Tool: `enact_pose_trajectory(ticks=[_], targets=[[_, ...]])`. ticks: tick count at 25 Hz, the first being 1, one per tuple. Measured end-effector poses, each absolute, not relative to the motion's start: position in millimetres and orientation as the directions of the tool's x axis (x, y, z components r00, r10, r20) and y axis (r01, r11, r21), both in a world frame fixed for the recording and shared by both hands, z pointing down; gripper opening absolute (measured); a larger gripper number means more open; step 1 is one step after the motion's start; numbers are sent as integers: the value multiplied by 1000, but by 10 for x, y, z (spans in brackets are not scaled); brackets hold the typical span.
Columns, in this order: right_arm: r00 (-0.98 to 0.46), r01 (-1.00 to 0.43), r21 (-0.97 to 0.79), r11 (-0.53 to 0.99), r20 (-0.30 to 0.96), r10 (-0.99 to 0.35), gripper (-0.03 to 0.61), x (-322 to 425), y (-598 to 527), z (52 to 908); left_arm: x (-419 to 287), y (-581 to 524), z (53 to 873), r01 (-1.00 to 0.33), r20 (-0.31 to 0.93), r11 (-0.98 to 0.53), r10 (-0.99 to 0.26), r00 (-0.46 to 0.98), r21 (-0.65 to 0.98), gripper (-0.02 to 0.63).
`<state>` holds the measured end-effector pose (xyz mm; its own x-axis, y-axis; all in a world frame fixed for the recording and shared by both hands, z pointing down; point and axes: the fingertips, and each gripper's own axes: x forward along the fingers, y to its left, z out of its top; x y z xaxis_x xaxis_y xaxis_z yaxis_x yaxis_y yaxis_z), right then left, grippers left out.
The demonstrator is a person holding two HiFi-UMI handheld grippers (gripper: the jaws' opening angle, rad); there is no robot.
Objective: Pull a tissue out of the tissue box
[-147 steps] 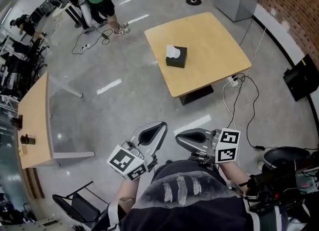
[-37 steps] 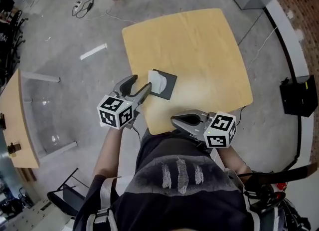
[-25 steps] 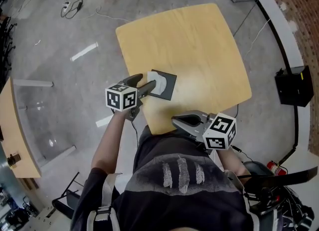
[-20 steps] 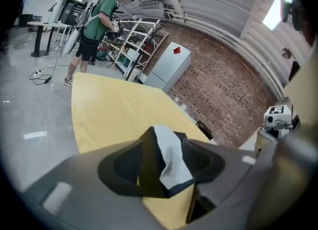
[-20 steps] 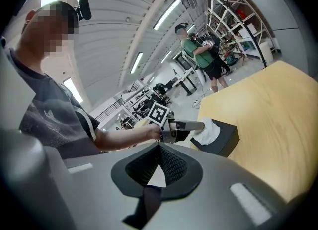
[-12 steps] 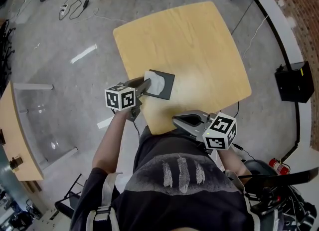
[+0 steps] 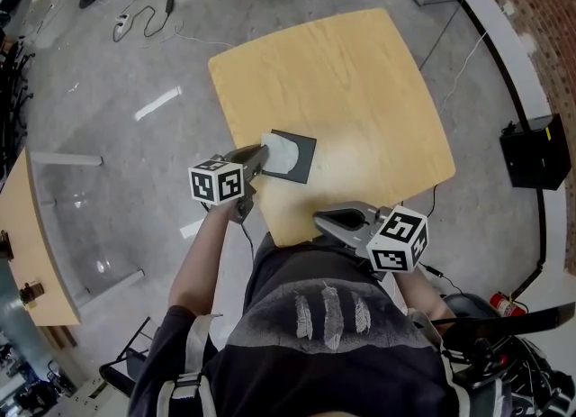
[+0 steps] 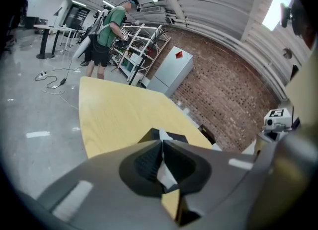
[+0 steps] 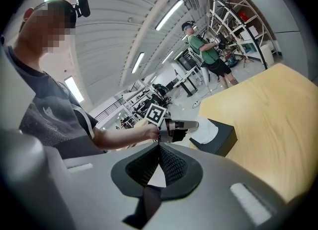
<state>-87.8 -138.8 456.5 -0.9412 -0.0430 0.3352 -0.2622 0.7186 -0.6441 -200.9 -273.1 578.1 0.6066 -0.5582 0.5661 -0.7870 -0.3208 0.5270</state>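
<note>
Tissue (image 7: 281, 149): white, it stood up out of the top of the tissue box (image 7: 302, 162), and its left side was caught by the left gripper (image 7: 264, 154).
Tissue box: black, low and square, it lay flat on the table (image 7: 342, 82), near the edge closest to the person and toward that edge's left end in the head view.
Left gripper: it reached in over the near table edge from the left, with its tips at the tissue just above the box. Its marker cube (image 7: 217, 182) sat behind them, over the floor (image 7: 117, 163).
Left jaws: they were closing tight, the pads pressed together on the tissue. In the left gripper view a white strip of it (image 8: 165, 176) showed in the hollow behind the meeting pads.
Right gripper (image 7: 318, 220): it was held close to the person's body at the near table edge, apart from the box, with its tips pointing left in the head view.
Right jaws: they were drawn fully together, with nothing between them in the right gripper view.
Right gripper view: it looked across at the left gripper, whose tips were on the tissue over the box.
Table: pale wood, squarish with rounded corners.
Surroundings: grey polished floor, a brick wall (image 7: 540, 10) on the right, and a person in a green top (image 8: 107, 30) standing beyond the far side of the table.
</note>
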Motion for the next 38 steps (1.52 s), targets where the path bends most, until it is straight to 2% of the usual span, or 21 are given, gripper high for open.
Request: enact_pose_trajectory(ticks=[11, 38], targets=[[-949, -242, -644, 725, 311, -41, -2, -884, -1383, 4501, -2055, -2705, 5574, -779, 538, -293, -588, 604, 554, 8], [-963, -229, -648, 726, 261, -70, -2, -756, -1370, 4436, -2115, -2779, 5221, -806, 524, -306, -633, 570, 506, 8]])
